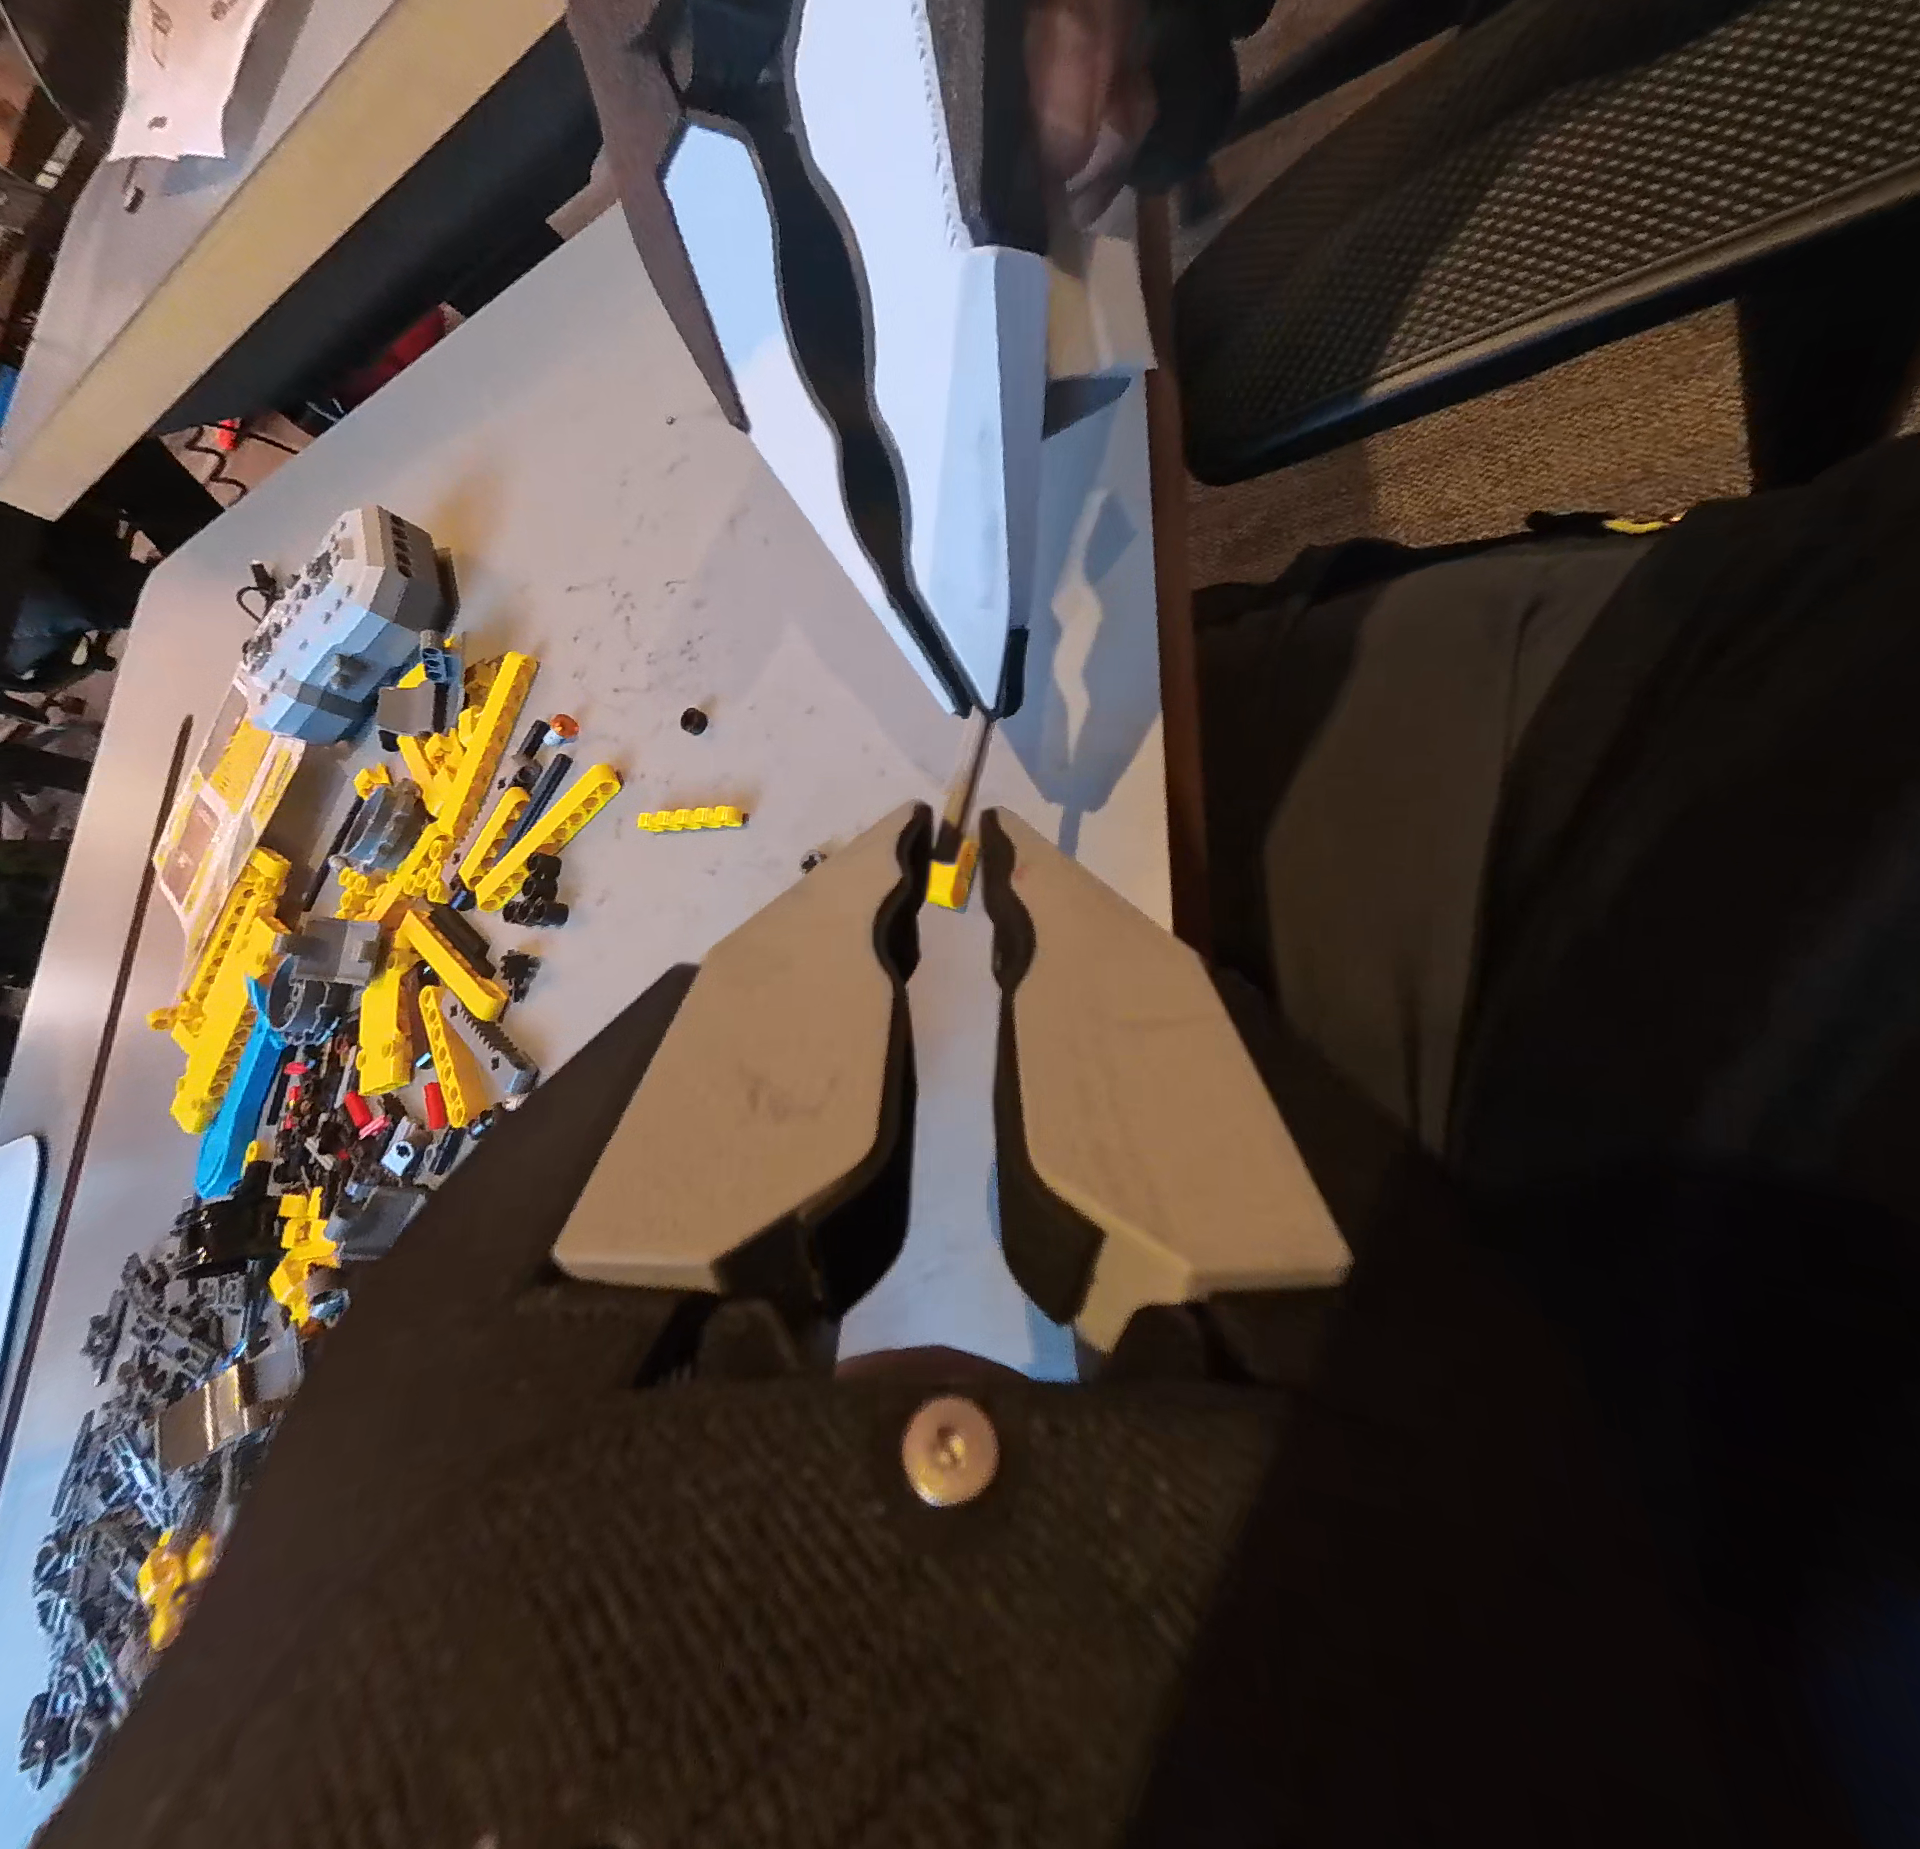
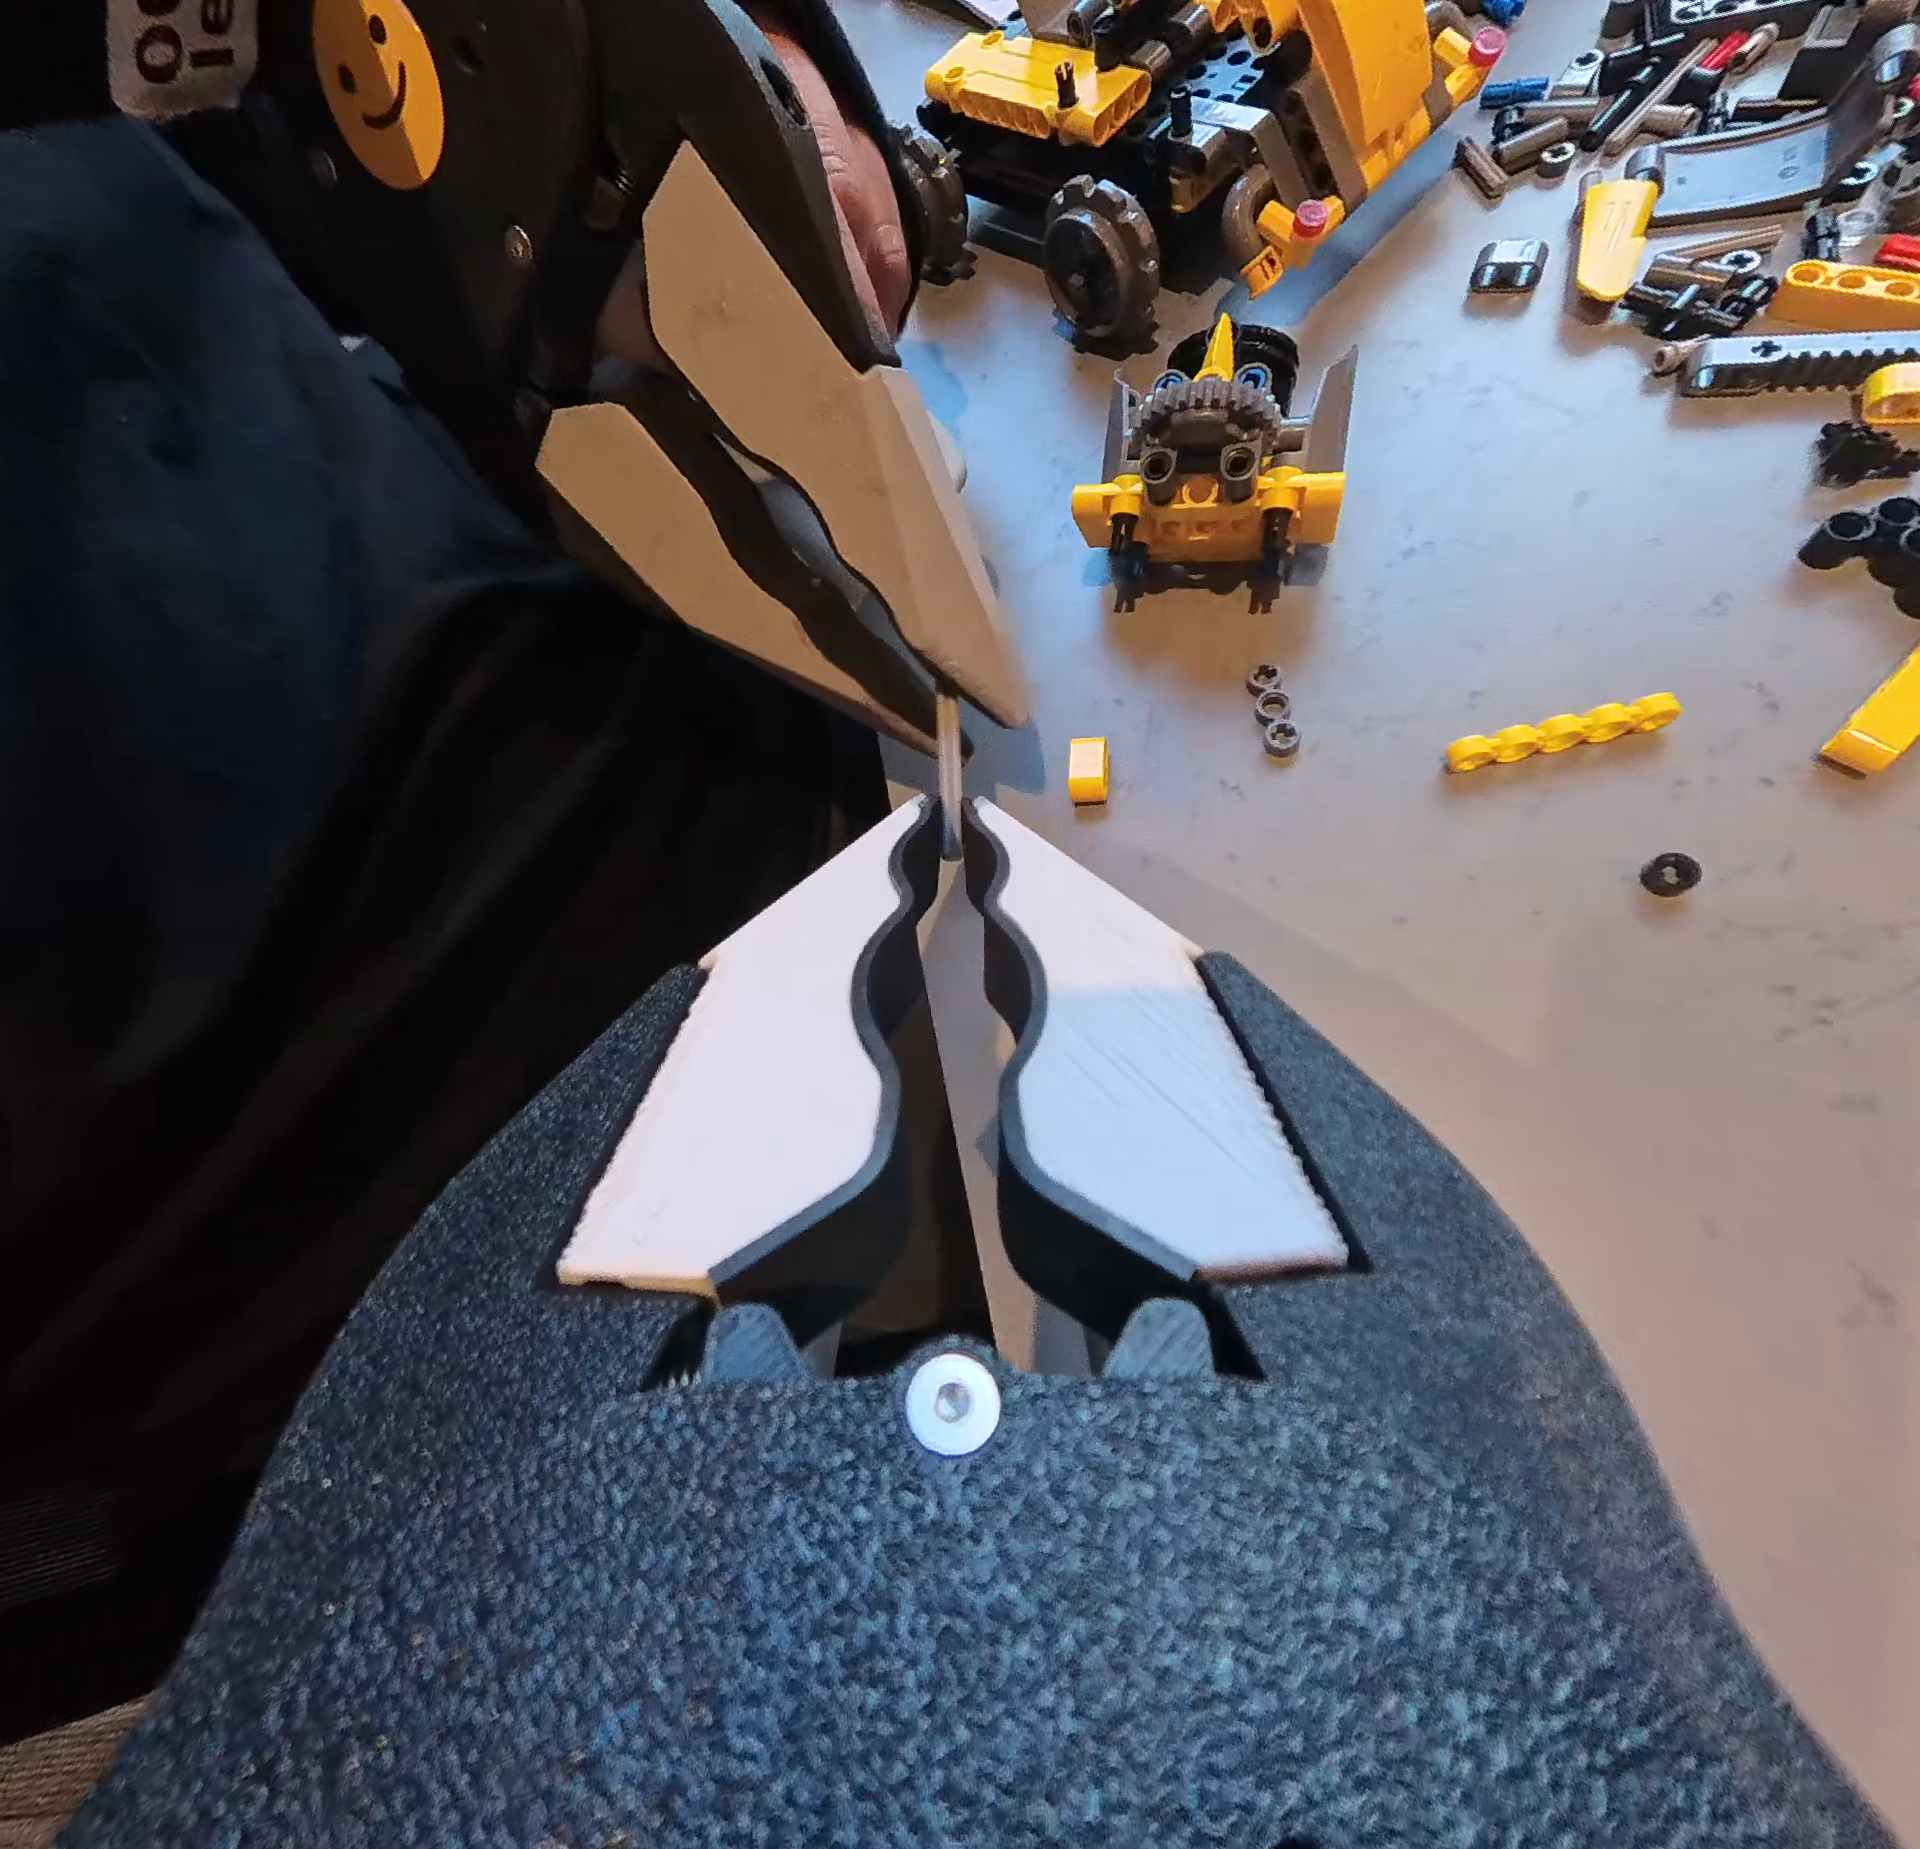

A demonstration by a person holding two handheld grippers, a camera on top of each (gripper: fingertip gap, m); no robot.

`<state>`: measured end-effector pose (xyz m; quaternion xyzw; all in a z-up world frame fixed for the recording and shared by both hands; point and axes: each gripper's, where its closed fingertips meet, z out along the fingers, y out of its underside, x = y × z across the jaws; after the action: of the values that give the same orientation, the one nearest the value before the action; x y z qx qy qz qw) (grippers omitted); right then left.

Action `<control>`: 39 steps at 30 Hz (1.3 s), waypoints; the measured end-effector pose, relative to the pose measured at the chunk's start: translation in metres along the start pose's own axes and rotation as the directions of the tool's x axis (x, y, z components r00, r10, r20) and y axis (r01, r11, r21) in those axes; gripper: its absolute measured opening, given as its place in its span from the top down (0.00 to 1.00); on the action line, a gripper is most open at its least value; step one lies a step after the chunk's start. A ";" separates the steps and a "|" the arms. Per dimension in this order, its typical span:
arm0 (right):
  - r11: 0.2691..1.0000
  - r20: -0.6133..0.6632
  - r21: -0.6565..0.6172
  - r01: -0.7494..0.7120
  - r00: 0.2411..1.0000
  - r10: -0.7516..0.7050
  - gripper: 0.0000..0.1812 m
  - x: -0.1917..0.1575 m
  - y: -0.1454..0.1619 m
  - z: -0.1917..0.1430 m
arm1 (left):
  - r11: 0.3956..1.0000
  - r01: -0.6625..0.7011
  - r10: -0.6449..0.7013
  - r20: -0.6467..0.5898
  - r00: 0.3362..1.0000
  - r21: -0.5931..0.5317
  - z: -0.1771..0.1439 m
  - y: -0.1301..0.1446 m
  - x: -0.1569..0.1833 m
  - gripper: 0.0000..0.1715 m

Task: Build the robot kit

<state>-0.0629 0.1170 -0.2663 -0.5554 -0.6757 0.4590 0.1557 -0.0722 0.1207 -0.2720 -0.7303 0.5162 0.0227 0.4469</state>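
We see the left tongs (image 1: 951, 831) narrowed onto a small yellow brick (image 1: 952, 881), which sits between the tips with a thin grey axle rod (image 1: 966, 771) sticking out of it. The right tongs (image 2: 948, 812) are nearly closed on the far end of that same rod (image 2: 948, 760), so both tongs meet tip to tip above the near edge of the white, scuffed counter (image 2: 1455, 968). Fingers are pale ribbed plastic with wavy black inner pads. To the right of the rod on the counter lie a loose yellow block (image 2: 1088, 769), a yellow studded beam (image 2: 1562, 731) and a small black ring (image 2: 1670, 873). Further off we see a yellow-grey gear assembly (image 2: 1205, 469) and a wheeled yellow model (image 2: 1195, 95).
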 end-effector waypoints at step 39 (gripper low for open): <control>0.998 -0.178 -0.005 0.066 0.982 -0.066 0.98 0.016 0.020 -0.016 | 0.939 0.079 -0.072 0.032 0.997 -0.335 0.026 0.033 -0.019 0.93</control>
<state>-0.0450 0.1376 -0.2784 -0.5714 -0.6768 0.4024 0.2311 -0.0959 0.1500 -0.2986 -0.8149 0.4722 0.1002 0.3210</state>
